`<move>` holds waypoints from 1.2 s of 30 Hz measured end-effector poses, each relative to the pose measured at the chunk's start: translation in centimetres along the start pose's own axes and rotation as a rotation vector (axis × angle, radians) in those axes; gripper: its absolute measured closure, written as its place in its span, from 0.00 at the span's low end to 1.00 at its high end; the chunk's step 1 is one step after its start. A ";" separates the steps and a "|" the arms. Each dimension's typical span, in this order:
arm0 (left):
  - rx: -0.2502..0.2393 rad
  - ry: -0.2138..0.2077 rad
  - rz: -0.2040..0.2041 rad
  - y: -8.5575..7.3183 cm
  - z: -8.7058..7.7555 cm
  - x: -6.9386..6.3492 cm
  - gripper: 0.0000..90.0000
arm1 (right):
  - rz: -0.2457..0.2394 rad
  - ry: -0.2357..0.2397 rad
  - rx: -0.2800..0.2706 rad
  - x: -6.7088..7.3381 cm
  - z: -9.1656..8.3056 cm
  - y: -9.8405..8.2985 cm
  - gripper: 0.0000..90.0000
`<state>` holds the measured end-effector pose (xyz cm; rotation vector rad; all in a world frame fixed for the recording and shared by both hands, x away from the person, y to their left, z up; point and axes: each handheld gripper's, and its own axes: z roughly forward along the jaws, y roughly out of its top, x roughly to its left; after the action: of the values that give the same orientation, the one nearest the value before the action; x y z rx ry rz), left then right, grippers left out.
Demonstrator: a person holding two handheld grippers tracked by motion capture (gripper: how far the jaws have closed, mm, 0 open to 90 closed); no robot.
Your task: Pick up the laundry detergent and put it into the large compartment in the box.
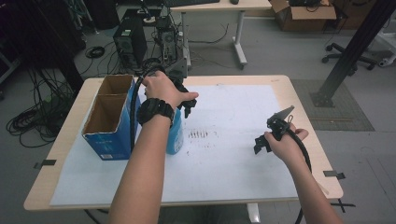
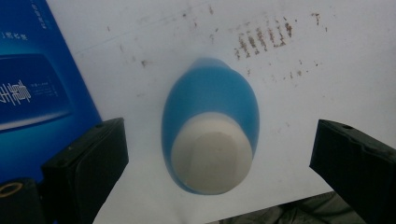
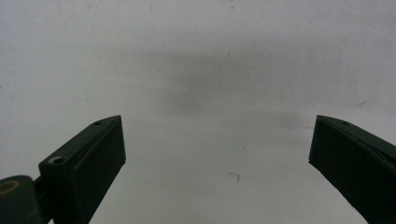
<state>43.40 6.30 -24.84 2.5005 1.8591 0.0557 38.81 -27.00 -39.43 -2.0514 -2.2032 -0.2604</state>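
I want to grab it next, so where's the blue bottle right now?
The blue bottle stands upright on the white paper just right of the blue carton, directly below the open left claw.

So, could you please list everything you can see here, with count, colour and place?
Bottle: one, blue with a cream cap, standing on the sheet beside the box.
Box: one, blue outside and brown inside, two open compartments, table's left side.
Paper sheet: one, white, covering the table, with brown smudges at mid-sheet.
Table: one, light wood.
Computer towers: two, black, on the floor behind.
Cardboard box: one, brown, far floor.
Left gripper: one, black, jaws open above the bottle.
Right gripper: one, black, jaws open over bare sheet.
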 end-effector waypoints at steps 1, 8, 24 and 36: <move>-0.001 0.001 -0.001 0.0 0.2 0.0 0.05 | 0.003 0.001 0.002 0.0 0.0 0.0 0.04; 0.011 -0.001 -0.003 -0.1 1.4 -0.1 0.05 | 0.000 0.005 0.006 0.0 0.3 -0.1 0.04; 0.025 -0.005 -0.010 -0.1 3.2 -0.1 0.05 | 0.005 0.010 0.010 -0.1 0.7 -0.3 0.04; 0.029 -0.008 -0.013 -0.2 4.0 -0.1 0.05 | 0.005 0.012 0.017 -0.1 0.9 -0.3 0.04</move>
<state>43.33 6.23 -28.80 2.5032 1.8867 0.0188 38.56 -26.92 -40.36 -2.0406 -2.1853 -0.2520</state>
